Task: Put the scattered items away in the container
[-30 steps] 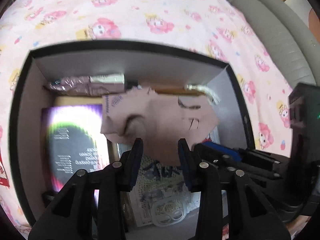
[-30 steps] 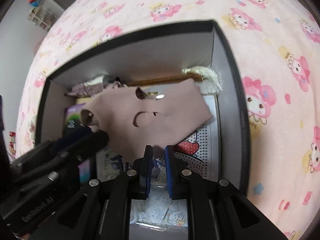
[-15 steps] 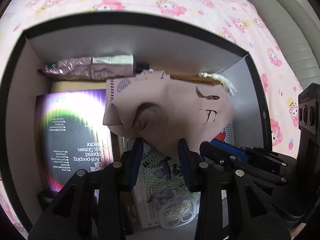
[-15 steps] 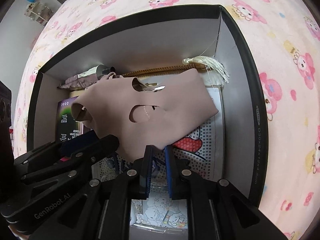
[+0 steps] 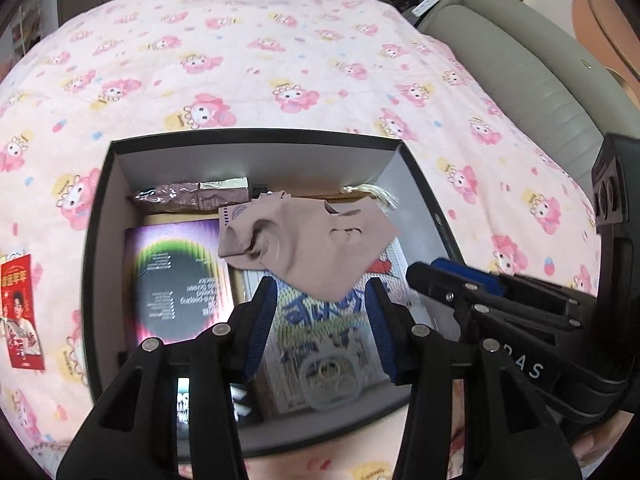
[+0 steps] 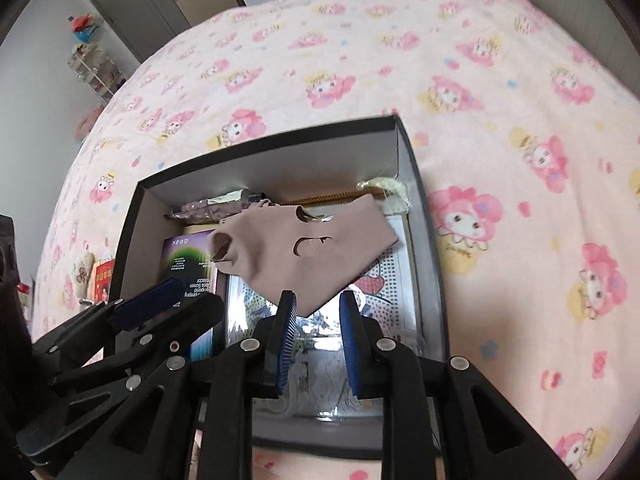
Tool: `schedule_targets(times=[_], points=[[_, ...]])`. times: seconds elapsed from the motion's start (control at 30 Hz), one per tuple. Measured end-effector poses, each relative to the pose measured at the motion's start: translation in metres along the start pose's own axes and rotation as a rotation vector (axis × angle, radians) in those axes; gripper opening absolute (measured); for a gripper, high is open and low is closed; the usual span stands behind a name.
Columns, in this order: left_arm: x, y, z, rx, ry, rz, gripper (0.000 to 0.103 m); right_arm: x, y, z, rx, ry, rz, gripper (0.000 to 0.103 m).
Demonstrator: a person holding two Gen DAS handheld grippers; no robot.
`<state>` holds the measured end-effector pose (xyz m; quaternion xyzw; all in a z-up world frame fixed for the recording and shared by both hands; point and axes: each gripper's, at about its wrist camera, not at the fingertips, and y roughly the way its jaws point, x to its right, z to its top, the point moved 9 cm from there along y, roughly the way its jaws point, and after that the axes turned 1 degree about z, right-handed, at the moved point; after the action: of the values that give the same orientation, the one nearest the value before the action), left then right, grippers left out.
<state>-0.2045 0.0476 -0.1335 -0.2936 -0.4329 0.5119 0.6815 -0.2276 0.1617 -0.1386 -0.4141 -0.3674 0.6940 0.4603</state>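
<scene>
A black box (image 5: 96, 240) (image 6: 428, 248) stands on the pink bedspread. A mauve fabric face mask (image 5: 316, 248) (image 6: 308, 252) lies inside it on top of the other items. My left gripper (image 5: 322, 300) is open and empty, just above the mask's near tip. My right gripper (image 6: 318, 304) is open and empty, its fingertips on either side of the mask's near corner. Each gripper shows at the edge of the other's view.
The box also holds a purple screen-protector pack (image 5: 176, 284), printed sheets (image 5: 316, 336), a pink packet (image 5: 180, 196) and a tasselled stick (image 6: 360, 194). A red card (image 5: 20, 316) lies on the bedspread left of the box. A grey sofa (image 5: 520, 60) stands at the right.
My right gripper, shut on the mask before, has opened and let it go. Both grippers have pulled back and up from the box. The mask now rests in the box.
</scene>
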Motion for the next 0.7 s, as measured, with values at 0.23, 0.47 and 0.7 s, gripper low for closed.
schedule_targets(times=[0.23, 0.47, 0.7], points=[[0.006, 0.01, -0.016, 0.02, 0.036, 0.021, 0.047, -0.027, 0.009, -0.019, 0.079, -0.001, 0.01, 0.021], [0.002, -0.011, -0.038, 0.045, 0.055, 0.021, 0.051, -0.035, 0.0, -0.043, 0.121, 0.055, 0.072, 0.029], [0.0, -0.04, -0.052, 0.073, 0.085, 0.015, 0.055, -0.053, -0.02, -0.061, 0.175, 0.065, 0.084, 0.03]])
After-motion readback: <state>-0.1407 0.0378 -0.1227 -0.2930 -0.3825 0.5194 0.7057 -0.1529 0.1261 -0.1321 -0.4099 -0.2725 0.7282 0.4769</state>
